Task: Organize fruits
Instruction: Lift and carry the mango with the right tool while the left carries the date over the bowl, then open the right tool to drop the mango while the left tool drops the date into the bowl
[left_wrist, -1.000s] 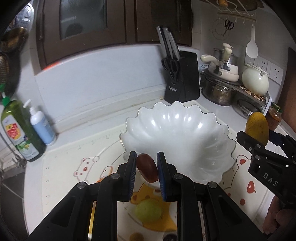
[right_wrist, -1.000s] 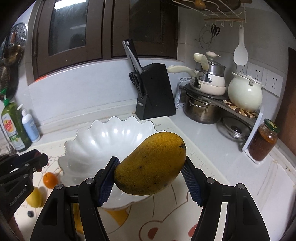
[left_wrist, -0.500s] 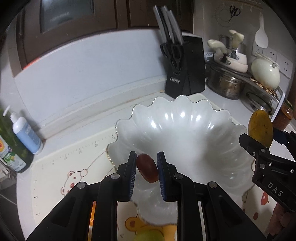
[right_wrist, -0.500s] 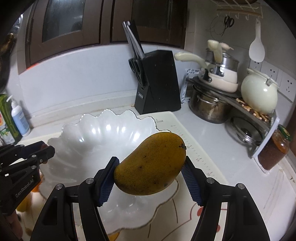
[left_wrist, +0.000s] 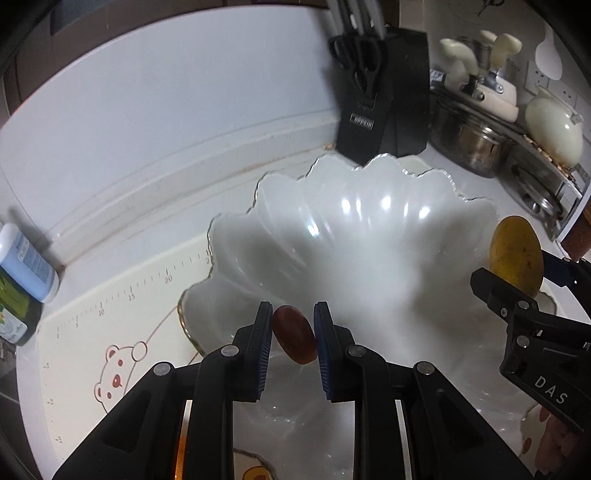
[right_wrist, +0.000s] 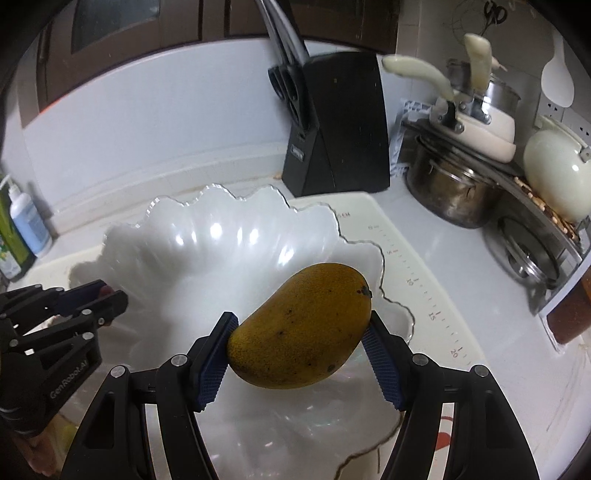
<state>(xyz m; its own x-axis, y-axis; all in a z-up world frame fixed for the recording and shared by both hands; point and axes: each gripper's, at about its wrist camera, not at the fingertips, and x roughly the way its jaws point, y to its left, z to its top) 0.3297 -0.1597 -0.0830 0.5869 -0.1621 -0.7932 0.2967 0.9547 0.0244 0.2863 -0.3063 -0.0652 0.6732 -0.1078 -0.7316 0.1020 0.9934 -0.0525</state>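
A small dark red oval fruit (left_wrist: 295, 339) sits pinched between the blue pads of my left gripper (left_wrist: 293, 325), which is shut on it above the near left part of the white scalloped bowl (left_wrist: 369, 229). The right gripper (right_wrist: 301, 332) is shut on a yellow-orange mango (right_wrist: 303, 326), held over the right side of the same bowl (right_wrist: 207, 240). In the left wrist view the mango (left_wrist: 516, 254) and right gripper (left_wrist: 517, 280) appear at the bowl's right rim. The right wrist view shows the left gripper (right_wrist: 110, 293) at the bowl's left rim. Nothing lies in the bowl.
A black knife block (right_wrist: 336, 122) stands behind the bowl. Pots, a cream kettle (right_wrist: 554, 170) and a rack fill the right side, with a jar (right_wrist: 570, 314) at its end. Soap bottles (left_wrist: 26, 258) stand at the left. A bear-print mat (left_wrist: 110, 332) lies under the bowl.
Both grippers have moved forward and down toward the bowl with their fruits still held; they now hang over its inside. The green and orange fruits on the mat have dropped out of view.
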